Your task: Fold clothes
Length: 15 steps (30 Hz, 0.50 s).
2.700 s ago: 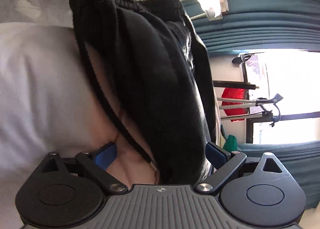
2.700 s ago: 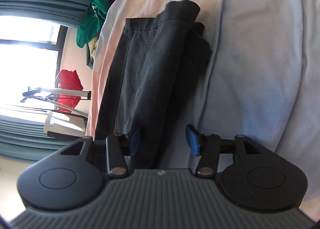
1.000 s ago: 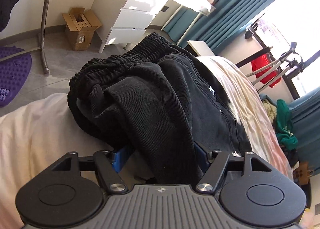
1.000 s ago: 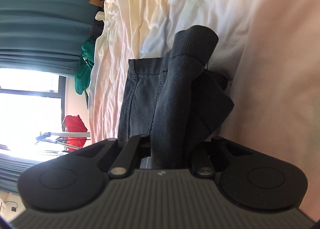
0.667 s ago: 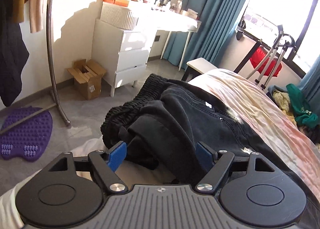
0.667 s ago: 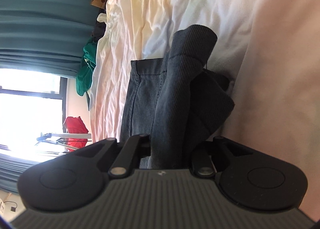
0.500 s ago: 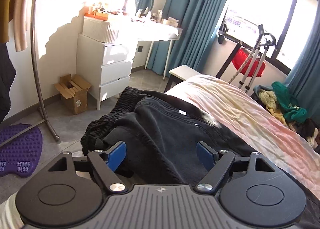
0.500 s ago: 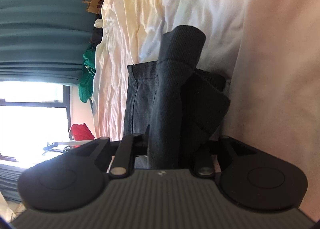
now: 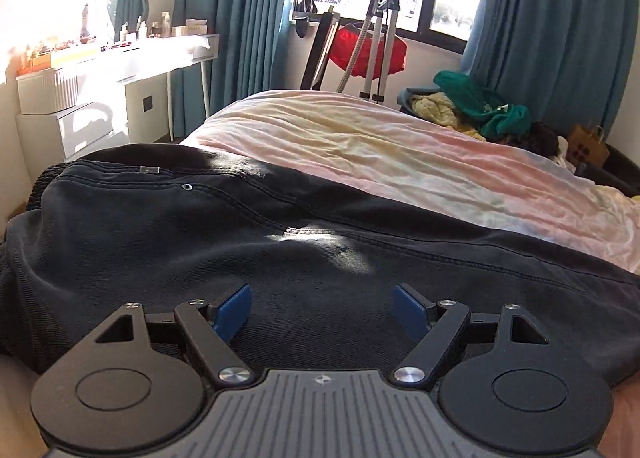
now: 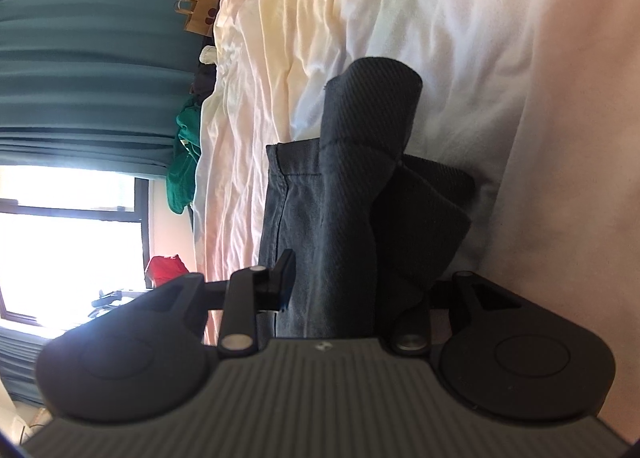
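Dark grey-black trousers [image 9: 200, 238] lie stretched across the pale pink and cream bed sheet [image 9: 380, 161], waistband at the left edge. My left gripper [image 9: 320, 298] hovers just over the middle of them, open, blue pads wide apart and nothing pinched. In the right wrist view, rolled on its side, the trouser leg end [image 10: 352, 197] lies bunched and folded on the sheet [image 10: 480, 57]. My right gripper [image 10: 360, 278] has its jaws parted around that bunch. Its left finger [image 10: 285, 278] stands at the fabric's edge, and the other finger is hidden behind the cloth.
A white dressing table with drawers [image 9: 100, 69] stands left of the bed. Beyond the bed's far end are a stand with something red [image 9: 368, 49], teal curtains [image 9: 560, 37], a heap of green and yellow clothes [image 9: 480, 109] and a paper bag [image 9: 588, 141].
My left gripper swung away from the bunched waistband toward the middle of the trousers and rolled level. My right gripper's jaws, shut on the leg fabric before, have parted.
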Motion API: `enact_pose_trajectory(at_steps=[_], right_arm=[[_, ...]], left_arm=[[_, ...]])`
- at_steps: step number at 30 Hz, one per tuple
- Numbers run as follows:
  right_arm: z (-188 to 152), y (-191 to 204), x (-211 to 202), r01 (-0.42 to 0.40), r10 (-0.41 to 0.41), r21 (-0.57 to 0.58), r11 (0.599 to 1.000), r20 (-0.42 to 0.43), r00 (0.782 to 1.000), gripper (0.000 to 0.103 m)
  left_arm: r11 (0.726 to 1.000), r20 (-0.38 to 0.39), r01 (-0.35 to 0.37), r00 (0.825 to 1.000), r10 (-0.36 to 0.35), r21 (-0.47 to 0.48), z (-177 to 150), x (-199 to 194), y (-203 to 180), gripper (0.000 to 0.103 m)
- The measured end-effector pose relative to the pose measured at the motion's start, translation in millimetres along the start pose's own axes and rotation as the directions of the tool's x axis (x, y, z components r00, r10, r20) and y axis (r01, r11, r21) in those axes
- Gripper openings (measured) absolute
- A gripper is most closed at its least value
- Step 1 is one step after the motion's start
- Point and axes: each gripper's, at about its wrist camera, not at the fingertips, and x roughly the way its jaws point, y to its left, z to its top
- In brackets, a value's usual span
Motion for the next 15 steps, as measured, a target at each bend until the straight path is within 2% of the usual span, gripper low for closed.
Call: enact_pose_trajectory(at_steps=[5,9,13,15], right_arm=[[2,7,0,-0.064,0.064,-0.027,0.998,0.019,0.998,0.037],[-1,22,-6,-0.134,0.137,-0.092,0.987,0.026,0.99,0.037],[0,30,-5,-0.1,0.106,-0.168,0.981,0.027,0.994,0.033],[4,23,-3,-0.07,0.074,-0.133,0.989,0.028,0.997,0.033]], left_arm=[[0.994,-0.029,0.008,1.0,-0.005,0.106,-21,24,-15,0.08],[0.99,-0.065,0.0,0.998,0.01,0.141,-30,34,-17,0.08],[0.99,-0.079,0.007,0.997,0.005,0.14,-32,37,-13,0.08],[0.989,-0.075,0.007,0.997,0.003,0.145,-34,36,-11,0.08]])
